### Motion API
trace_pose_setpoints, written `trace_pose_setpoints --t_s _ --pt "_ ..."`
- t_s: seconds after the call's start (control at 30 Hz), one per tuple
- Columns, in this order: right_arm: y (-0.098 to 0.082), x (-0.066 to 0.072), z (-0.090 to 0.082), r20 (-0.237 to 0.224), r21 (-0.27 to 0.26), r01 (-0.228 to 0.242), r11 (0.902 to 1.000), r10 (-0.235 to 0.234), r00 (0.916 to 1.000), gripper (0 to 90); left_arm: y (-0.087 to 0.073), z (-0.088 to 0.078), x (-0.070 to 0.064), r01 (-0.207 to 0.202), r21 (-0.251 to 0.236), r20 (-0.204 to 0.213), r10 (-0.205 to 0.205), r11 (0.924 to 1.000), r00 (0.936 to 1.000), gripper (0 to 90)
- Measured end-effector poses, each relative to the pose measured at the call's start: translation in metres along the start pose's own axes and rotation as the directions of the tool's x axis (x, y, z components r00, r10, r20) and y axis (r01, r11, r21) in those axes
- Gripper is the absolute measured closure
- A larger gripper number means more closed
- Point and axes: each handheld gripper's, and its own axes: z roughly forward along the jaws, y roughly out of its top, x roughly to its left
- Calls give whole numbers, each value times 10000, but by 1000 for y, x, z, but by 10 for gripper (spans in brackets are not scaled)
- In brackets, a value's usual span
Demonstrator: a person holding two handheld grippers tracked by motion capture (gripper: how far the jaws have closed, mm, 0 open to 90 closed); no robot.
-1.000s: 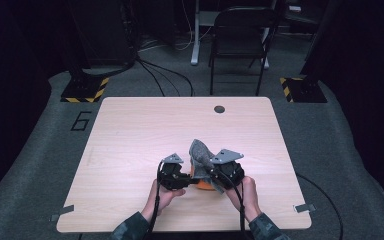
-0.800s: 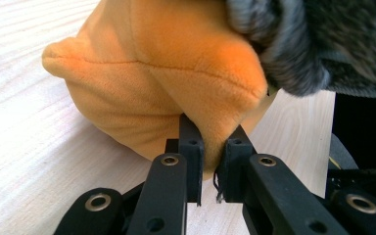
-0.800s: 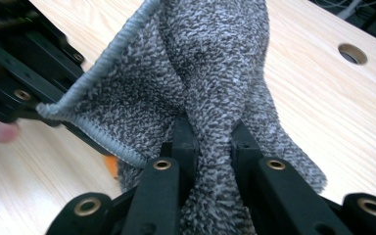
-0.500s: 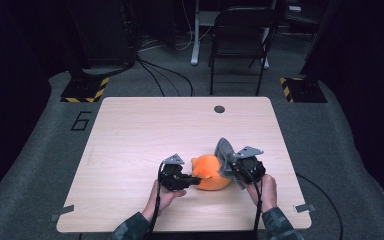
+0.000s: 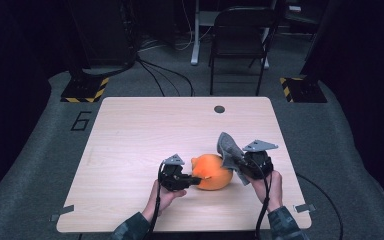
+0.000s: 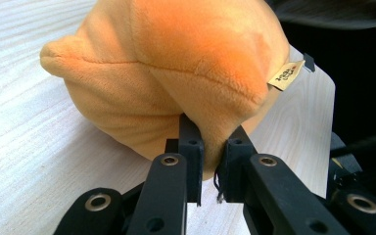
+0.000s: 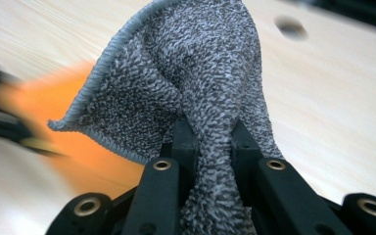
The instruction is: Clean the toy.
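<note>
While the orange plush toy (image 5: pixel 211 171) lies on the near part of the wooden table (image 5: pixel 140 130) in the high view, the left gripper (image 5: pixel 192 181) pins its near-left edge and the right gripper (image 5: pixel 236 162) holds a grey knitted cloth (image 5: pixel 228 149) just off the toy's right side, the cloth standing up from the jaws and clear of the orange body except perhaps at its lower edge, where I cannot tell whether the two touch. From this the uncovering looks done: the toy's top and front are bare, and no cloth drapes over it. In the left gripper view the jaws are nearly together, clamped on a fold of the plush toy (image 6: pixel 176 63) at its lower seam, with a small sewn tag (image 6: pixel 286 76) sticking out at the toy's right and the tabletop (image 6: pixel 24 147) under it. In the right gripper view the jaws are pinched on a gathered bunch of the grey cloth (image 7: pixel 196 78), which fans out above them, and the toy shows as an orange blur (image 7: pixel 68 127) behind and to the left. What seems left, as I judge it, is to carry the cloth aside, set it down on bare table, and let go of the toy.
</note>
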Motion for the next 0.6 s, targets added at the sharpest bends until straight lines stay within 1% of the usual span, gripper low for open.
trace_pose_setpoints --t_s 0.03,0.07,0.1,0.17,0.2,0.23,0.27,0.3,0.33,0.37,0.43,0.47,0.5,0.53,0.57,0.6 --pt "5 9 -5 -308 -297 71 9995 -81 9995 779 0 0 0 40 -16 -17 -40 10000 10000 824" --pt "9 20 -8 -598 -520 235 9984 -266 9979 779 0 0 0 -89 -10 -32 89 10000 10000 824" --pt "12 30 -9 -848 -691 444 9966 -502 9951 779 0 0 0 -103 10 -39 103 9999 9999 824" --pt "16 52 -6 -1262 -839 796 9933 -899 9879 779 0 0 0 -113 -5 -31 113 9999 9999 824" --pt "17 61 -2 -1382 -820 1225 9891 -1330 9814 779 0 0 -1 -19 -51 12 19 10000 10000 824" --pt "16 70 3 -1379 -674 1470 9868 -1551 9782 779 0 0 0 -74 -39 -64 73 10000 10000 824" --pt "14 77 8 -1308 -391 1690 9848 -1727 9762 779 -1 0 -1 -38 -6 -49 38 10000 10000 824" --pt "13 80 14 -1212 -332 1882 9816 -1908 9741 779 -1 1 0 -96 -15 -120 96 10000 9999 824" --pt "11 80 17 -1084 -212 1998 9796 -2009 9736 779 -2 1 0 6 15 -60 -6 10000 10000 824" --pt "10 78 18 -969 -150 1979 9801 -1984 9753 779 -2 1 1 -44 59 -67 45 10000 10000 824" --pt "9 69 19 -791 -83 1916 9814 -1916 9783 779 -2 1 0 -54 10 -43 54 10000 10000 824" --pt "8 65 19 -697 -25 1803 9836 -1800 9812 779 -2 2 0 -74 2 -44 74 10000 10000 823" --pt "5 59 19 -623 45 1731 9849 -1725 9830 780 -2 2 0 -178 62 -17 178 9998 9998 824" --pt "2 52 20 -532 133 1533 9881 -1524 9869 779 -2 2 -1 -192 107 -29 192 9998 9998 823" --pt "1 47 20 -420 206 1507 9884 -1498 9878 780 -2 2 -1 -217 99 -26 218 9997 9998 823" --pt "-2 41 21 -327 190 1373 9903 -1366 9901 779 -2 2 -2 -207 79 -34 208 9998 9998 823"
